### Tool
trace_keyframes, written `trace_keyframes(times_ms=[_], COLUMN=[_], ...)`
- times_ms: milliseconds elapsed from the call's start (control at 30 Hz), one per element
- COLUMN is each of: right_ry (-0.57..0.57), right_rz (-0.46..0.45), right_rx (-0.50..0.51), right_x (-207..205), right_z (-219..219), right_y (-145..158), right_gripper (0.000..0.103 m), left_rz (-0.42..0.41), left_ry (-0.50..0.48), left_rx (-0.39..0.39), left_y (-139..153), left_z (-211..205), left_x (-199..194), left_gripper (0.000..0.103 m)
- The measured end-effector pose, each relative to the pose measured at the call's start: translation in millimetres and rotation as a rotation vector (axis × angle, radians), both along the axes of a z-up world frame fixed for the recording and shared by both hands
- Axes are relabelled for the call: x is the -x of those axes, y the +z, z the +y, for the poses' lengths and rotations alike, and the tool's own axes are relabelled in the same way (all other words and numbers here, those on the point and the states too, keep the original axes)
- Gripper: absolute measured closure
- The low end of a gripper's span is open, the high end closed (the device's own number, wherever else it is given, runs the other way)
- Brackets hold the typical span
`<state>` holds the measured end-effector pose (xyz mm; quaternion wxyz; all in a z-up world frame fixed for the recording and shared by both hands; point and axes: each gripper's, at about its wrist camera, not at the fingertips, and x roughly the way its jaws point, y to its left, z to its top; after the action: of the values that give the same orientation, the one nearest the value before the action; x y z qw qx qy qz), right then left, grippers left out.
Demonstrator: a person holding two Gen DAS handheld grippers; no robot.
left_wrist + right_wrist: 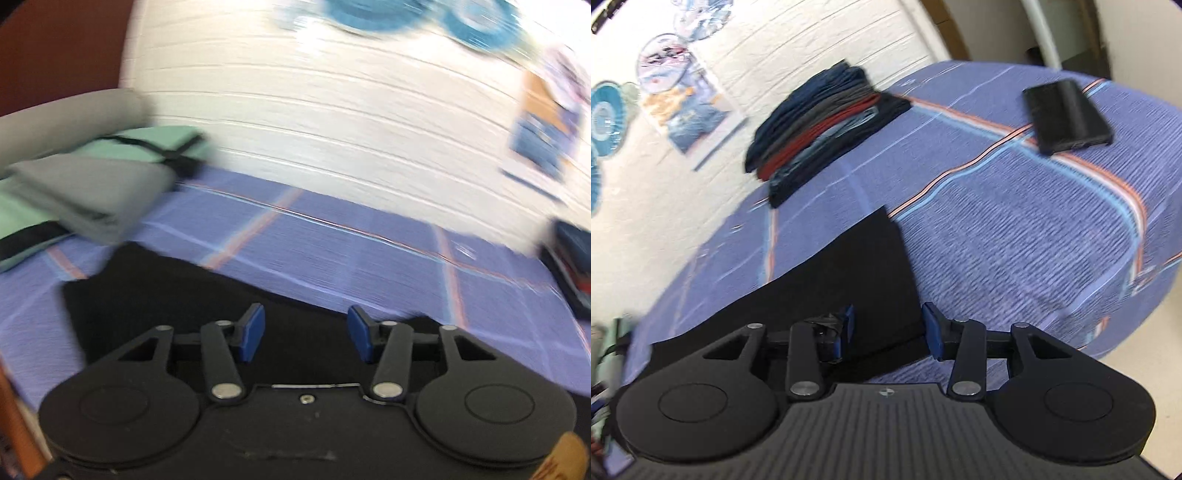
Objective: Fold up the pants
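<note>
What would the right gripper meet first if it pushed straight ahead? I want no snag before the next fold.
Most likely the black pants: the open right gripper points down at their edge, with blue bedspread just beyond. Depth is uncertain.

You stand at a bed [1015,236] with a blue cover that has orange and pale stripes. Behind it is a white brick wall [332,110] with blue round decorations [605,118] and a poster [698,110]. A pale floor [1145,369] shows at the right.
</note>
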<state>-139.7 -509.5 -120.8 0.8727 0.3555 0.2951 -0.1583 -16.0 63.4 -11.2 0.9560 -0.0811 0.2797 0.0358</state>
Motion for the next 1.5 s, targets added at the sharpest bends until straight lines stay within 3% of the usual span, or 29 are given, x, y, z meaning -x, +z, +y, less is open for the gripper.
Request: trace_keyframes(times_ms=[300, 433, 500, 533, 567, 633, 833, 967, 1100, 1300, 1500], right_ry=[-0.008, 0.033, 0.07, 0.067, 0.054, 0.029, 0.093, 0.215, 0.342, 0.504, 0.659], right_rz=[-0.148, -0.145, -0.133, -0.123, -0.112, -0.102, -0.236, -0.319, -0.367, -0.346, -0.268], right_rx=[-0.144, -0.131, -0.112, -0.097, -0.087, -0.092, -0.018, 0.04, 0.04, -0.025, -0.115], right_x=[-10.7, -13.4, -11.8, -11.5, -11.8, -13.7, -33.8, -63.5, -98.3, -152.1, -199.7], right_z=[-23.3, -20.6, -15.2, -13.2, -11.9, -12.1, 15.1, 47.0, 84.3, 140.0, 199.9], right_y=[-18.8, -16.0, -13.4, -12.9, -12.3, -10.0, 40.9, 76.7, 92.1, 88.3, 69.1], right_gripper=[0.032, 0.032, 0.041, 0.049, 0.065, 0.076, 0.082, 0.082, 0.082, 0.083, 0.083], left_rz=[0.056, 0.1, 0.121, 0.131, 0.139, 0.145, 0.169, 0.156, 0.148, 0.072, 0.113], left_ry=[-0.387, -0.517, -0.576, -0.602, -0.621, -0.659, -0.725, -0.744, -0.696, -0.495, -0.405], left_rx=[-0.058, -0.049, -0.058, -0.057, -0.052, -0.042, -0.025, -0.016, 0.059, 0.12, 0.237], left_y=[-25.0, -43.3, -50.5, -54.6, -57.1, -59.6, -68.8, -69.0, -56.3, -37.6, -53.1], left_z=[-116.5, -148.8, -165.9, -174.9, -179.6, -187.3, -204.1, -202.7, -174.3, -91.8, -26.1], left_x=[-3.0, 0.1, 3.8, 9.2, 10.0, 13.1, 14.3, 12.8, 3.5, 3.0, 5.8], left_gripper=[0.071, 0.075, 0.079, 0.079, 0.079, 0.079, 0.079, 0.079, 0.078, 0.078, 0.078])
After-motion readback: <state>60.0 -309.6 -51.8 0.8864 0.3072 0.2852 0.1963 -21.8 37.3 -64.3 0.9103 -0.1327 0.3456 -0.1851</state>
